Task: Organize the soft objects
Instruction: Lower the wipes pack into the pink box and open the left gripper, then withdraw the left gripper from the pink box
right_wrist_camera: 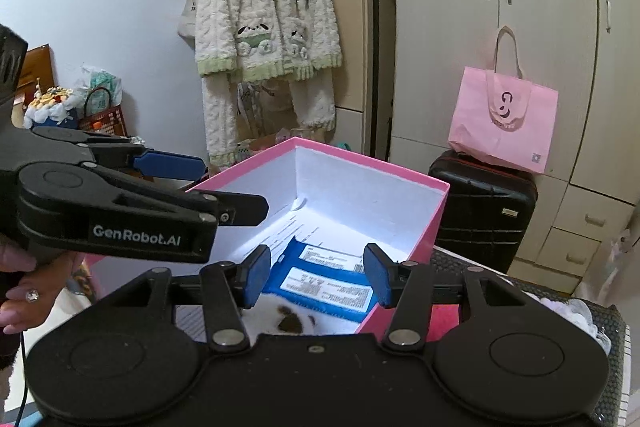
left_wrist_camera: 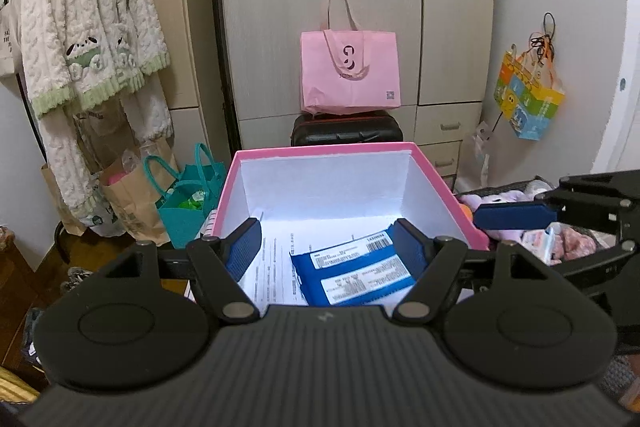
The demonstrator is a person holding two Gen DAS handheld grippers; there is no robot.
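A pink box (left_wrist_camera: pixel 436 179) with white inner walls stands open in front of both grippers; it also shows in the right wrist view (right_wrist_camera: pixel 436 203). Blue packets with white labels (left_wrist_camera: pixel 352 271) and printed paper lie on its floor. A white plush with brown patches (right_wrist_camera: pixel 292 321) lies in its near corner, under my right gripper. My left gripper (left_wrist_camera: pixel 326 251) is open and empty above the box. My right gripper (right_wrist_camera: pixel 318 275) is open and empty over the box's near corner. Soft toys (left_wrist_camera: pixel 508 199) lie in a pile right of the box.
A pink tote bag (left_wrist_camera: pixel 350 71) sits on a black suitcase (left_wrist_camera: pixel 346 133) before a beige wardrobe. A fluffy white robe (left_wrist_camera: pixel 88 27) hangs at left above paper and teal bags (left_wrist_camera: pixel 188 203). A colourful bag (left_wrist_camera: pixel 528 103) hangs on the right wall.
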